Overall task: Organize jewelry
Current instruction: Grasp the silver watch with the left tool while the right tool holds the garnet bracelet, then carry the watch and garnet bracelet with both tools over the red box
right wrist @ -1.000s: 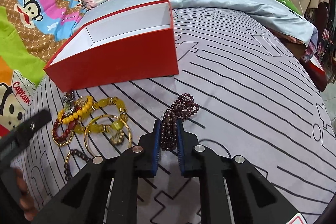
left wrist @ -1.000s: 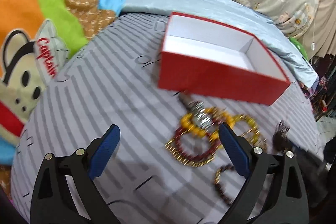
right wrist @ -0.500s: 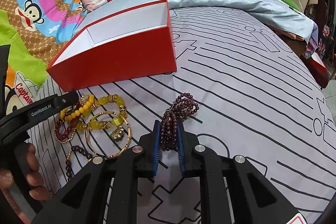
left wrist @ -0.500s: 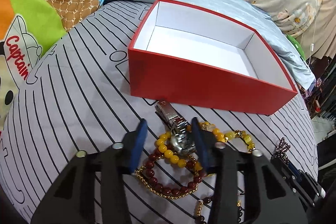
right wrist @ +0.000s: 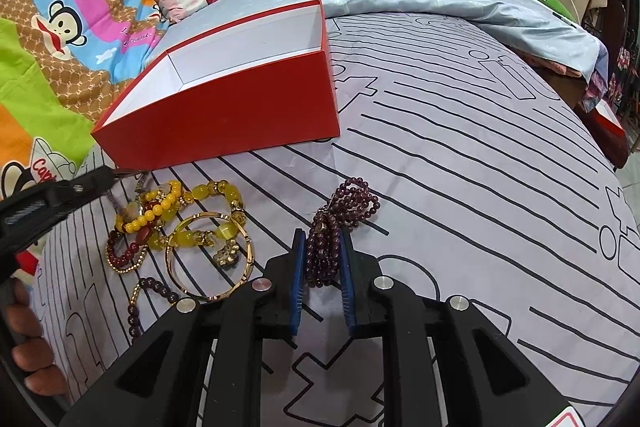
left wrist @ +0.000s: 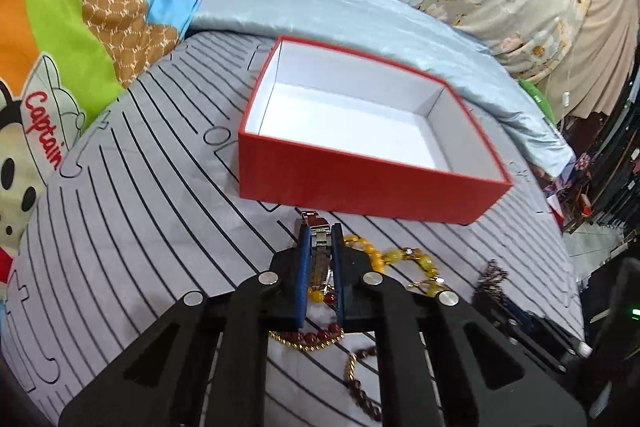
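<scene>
Left wrist view: left gripper (left wrist: 320,247) closing on metal watch band (left wrist: 321,243), pads pinching its links just short of red box (left wrist: 360,187) near wall. Right wrist view: right gripper (right wrist: 323,259) clamped on dark purple bead strand (right wrist: 340,215), mid-bedsheet (right wrist: 460,167), apart from box. Yellow bead bracelets (right wrist: 172,203) and gold bangle (right wrist: 210,255) lying tangled beside watch. Best lifted slowly, straight up, watching for snagged beads, then carried over rim and released low inside empty white interior.

beaded bracelets (right wrist: 176,227) heaped before open red box (right wrist: 224,115).
</scene>
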`<state>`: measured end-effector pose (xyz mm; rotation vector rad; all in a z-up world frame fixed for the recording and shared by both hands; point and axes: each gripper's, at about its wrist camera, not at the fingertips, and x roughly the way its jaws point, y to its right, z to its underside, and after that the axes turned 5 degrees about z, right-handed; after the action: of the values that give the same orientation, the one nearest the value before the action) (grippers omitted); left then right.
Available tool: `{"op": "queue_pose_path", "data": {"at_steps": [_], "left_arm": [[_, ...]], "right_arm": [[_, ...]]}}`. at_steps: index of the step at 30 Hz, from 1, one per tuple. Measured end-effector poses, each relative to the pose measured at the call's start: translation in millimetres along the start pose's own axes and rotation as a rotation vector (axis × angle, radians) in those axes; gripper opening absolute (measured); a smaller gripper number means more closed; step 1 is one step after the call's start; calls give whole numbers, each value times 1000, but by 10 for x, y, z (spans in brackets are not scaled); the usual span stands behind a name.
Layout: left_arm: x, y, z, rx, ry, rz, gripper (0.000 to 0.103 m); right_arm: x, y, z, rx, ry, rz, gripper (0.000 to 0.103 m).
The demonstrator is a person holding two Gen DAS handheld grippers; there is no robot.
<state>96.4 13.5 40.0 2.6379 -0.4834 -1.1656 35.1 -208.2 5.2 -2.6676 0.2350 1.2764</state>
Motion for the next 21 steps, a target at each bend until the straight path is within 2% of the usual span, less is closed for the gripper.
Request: {"op": "queue_pose_path", "data": {"at_steps": [3, 5, 10, 21], "left_arm": [[-163, -15, -40, 1, 12, 28, 10], [-273, -18, -71, 12, 25, 31, 10], [-498, -13, -106, 18, 56, 37, 10], [-714, 180, -227, 63, 92, 41, 10]], "right_arm": [[-36, -13, 6, -16, 10, -7, 14], [-88, -26, 10, -28, 23, -9, 11], [-194, 20, 20, -18, 33, -25, 10], [-452, 95, 50, -15, 57, -32, 8]]}}
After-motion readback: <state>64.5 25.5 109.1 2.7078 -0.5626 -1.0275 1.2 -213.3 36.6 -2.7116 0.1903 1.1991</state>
